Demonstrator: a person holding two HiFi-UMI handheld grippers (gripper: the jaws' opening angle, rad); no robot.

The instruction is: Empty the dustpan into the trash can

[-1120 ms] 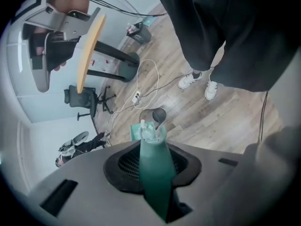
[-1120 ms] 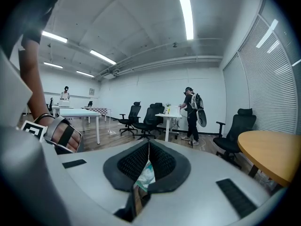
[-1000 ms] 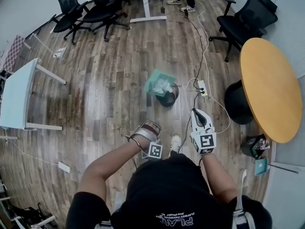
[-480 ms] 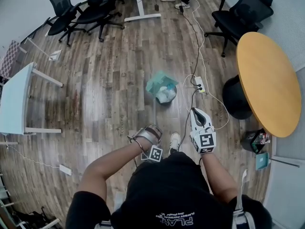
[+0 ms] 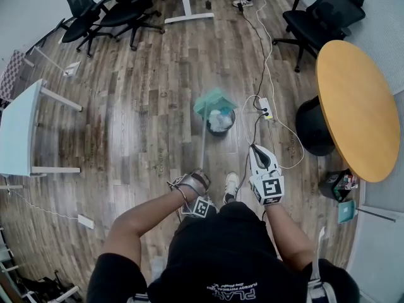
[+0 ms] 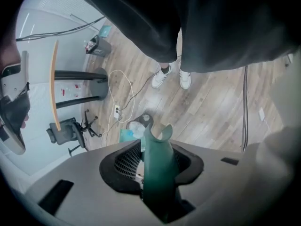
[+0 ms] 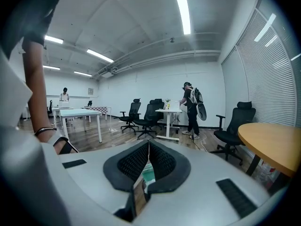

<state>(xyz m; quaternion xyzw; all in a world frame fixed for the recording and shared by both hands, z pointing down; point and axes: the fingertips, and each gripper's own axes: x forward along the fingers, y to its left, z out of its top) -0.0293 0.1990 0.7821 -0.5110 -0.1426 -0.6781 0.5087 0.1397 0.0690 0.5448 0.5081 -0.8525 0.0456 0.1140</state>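
Over the trash can [image 5: 219, 122] my left gripper [image 5: 197, 178] pinches the dustpan handle [image 6: 157, 168], right gripper [image 5: 259, 151] pressed together, empty; dumping step, I judge, so any tipping needs the lip inside the rim.

Wood-plank floor [image 5: 139, 106], round wooden table [image 5: 356, 106], black office chairs [image 5: 319, 14], white desks [image 5: 16, 131], ceiling strip lights [image 7: 182, 11], window blinds [image 7: 268, 79].

The teal dustpan [image 5: 211, 101], long handle clamped in the left claw [image 5: 193, 183], tilts well ahead over the trash can [image 5: 220, 124]. The dark round can holds pale litter.
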